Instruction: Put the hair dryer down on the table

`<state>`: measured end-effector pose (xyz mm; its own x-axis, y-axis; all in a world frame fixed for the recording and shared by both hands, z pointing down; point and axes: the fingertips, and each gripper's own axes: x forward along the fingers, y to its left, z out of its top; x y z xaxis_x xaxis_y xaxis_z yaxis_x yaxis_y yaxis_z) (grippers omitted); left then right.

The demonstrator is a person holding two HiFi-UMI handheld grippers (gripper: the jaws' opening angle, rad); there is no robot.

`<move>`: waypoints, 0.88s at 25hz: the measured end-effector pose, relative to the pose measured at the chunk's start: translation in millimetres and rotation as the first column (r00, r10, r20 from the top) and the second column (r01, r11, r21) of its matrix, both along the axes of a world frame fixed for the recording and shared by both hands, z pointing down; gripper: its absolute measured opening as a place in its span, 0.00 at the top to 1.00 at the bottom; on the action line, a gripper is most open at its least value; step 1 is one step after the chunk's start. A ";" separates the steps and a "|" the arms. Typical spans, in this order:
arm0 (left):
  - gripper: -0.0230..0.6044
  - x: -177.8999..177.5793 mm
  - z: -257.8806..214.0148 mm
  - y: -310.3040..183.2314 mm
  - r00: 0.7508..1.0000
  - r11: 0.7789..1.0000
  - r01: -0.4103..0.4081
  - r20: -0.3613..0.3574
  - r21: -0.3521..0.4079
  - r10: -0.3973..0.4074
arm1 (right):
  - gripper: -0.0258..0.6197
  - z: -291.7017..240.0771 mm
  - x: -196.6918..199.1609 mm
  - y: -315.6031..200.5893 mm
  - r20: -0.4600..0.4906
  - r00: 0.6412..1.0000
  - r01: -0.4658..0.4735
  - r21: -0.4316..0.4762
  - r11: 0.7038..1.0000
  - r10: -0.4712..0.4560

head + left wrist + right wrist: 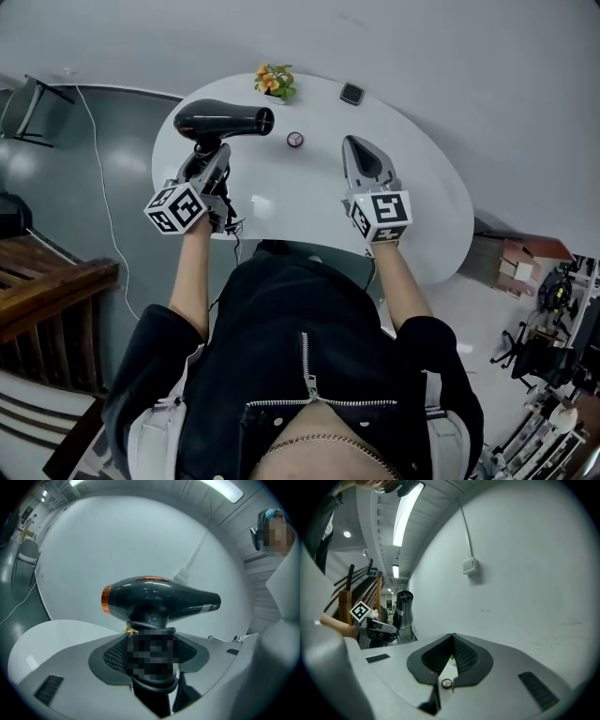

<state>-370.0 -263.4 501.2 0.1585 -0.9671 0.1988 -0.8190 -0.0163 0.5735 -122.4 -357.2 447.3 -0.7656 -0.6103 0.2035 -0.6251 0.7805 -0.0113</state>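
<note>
The left gripper (212, 161) has its fingers clamped on the handle of the hair dryer (225, 120). The barrel lies crosswise with the nozzle pointing right, over the far left of the table (309, 202). The right gripper (354, 145), its fingers together and empty, hangs well to the right.

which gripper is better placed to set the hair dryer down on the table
Left. The left gripper is clamped on the handle of the hair dryer, holding it over the table. The right gripper is shut on nothing, off to the side.

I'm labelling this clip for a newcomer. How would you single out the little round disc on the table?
Start at the white oval table. Between the hair dryer and the right gripper lies a small disc: the only round, dark-rimmed, pale-faced item there.
</note>
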 end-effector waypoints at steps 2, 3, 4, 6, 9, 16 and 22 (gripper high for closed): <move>0.54 -5.0 14.2 -4.9 1.000 0.999 -0.003 -0.007 -0.033 0.002 | 0.95 0.7 4.2 -4.5 -0.007 1.000 -0.025 -0.002 1.000 0.025; 0.54 -6.9 21.0 -7.2 1.000 0.999 -0.006 -0.011 -0.047 0.005 | 0.95 1.3 6.2 -6.5 -0.010 0.999 -0.037 -0.003 0.999 0.037; 0.54 -8.4 27.4 -9.6 1.000 0.998 -0.010 -0.015 -0.060 0.009 | 0.95 2.4 8.4 -8.3 -0.013 0.999 -0.050 -0.005 0.999 0.050; 0.54 -10.8 40.1 -14.6 1.000 0.997 -0.017 -0.015 -0.082 0.016 | 0.95 6.0 13.0 -11.3 -0.017 0.997 -0.075 -0.010 0.997 0.075; 0.54 -15.0 56.3 -23.5 0.999 0.993 -0.031 0.004 -0.114 0.032 | 0.95 10.9 17.1 -12.6 -0.043 0.995 -0.095 -0.005 0.995 0.095; 0.54 -33.7 97.8 -39.4 0.997 0.974 -0.024 0.063 -0.227 0.039 | 0.95 19.1 28.1 -7.6 -0.098 0.987 -0.128 -0.002 0.992 0.128; 0.54 -48.1 133.9 -54.7 0.990 0.947 0.003 0.135 -0.320 0.042 | 0.95 22.7 39.1 -5.2 -0.130 0.978 -0.163 0.003 0.987 0.162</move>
<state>-418.0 -318.1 635.1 0.1255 -0.8465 0.5173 -0.8917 0.1322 0.4328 -83.3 -362.4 470.0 -0.6235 -0.7223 0.2993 -0.7399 0.6688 0.0726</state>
